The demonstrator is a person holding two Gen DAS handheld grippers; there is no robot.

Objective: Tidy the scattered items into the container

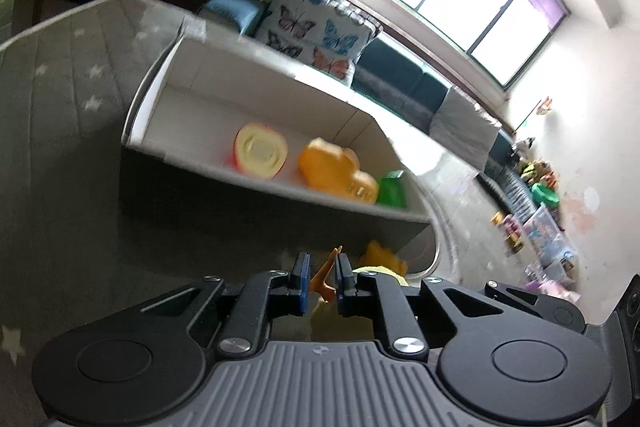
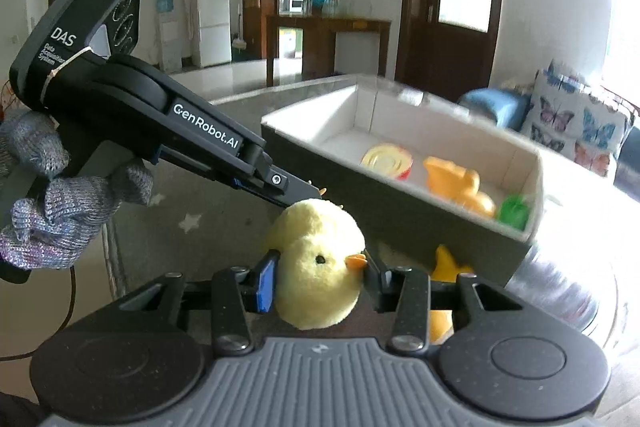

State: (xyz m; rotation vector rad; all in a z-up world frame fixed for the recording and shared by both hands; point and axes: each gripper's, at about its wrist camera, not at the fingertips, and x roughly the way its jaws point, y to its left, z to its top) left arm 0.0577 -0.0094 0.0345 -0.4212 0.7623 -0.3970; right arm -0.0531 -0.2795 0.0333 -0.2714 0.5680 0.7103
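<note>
**Two grippers share one plush chick**

Two grippers hold the yellow plush chick [image 2: 316, 267] just in front of the box [image 2: 400, 215]. The right gripper [image 2: 320, 279] clamps its head; the left gripper [image 1: 323, 277] is pinched on its thin orange foot [image 1: 325, 277], likely to steady the lift. Inside lie a can [image 2: 387, 159], an orange toy [image 2: 456, 187] and something green [image 2: 514, 213].

A butterfly cushion [image 2: 576, 125] leans beside a blue stool [image 2: 494, 105] (white fridge [image 2: 212, 19] far behind).

The yellow toy [image 2: 444, 267] beside the box [image 2: 404, 223] is half hidden behind the right hand-held gripper [image 2: 320, 283].
</note>
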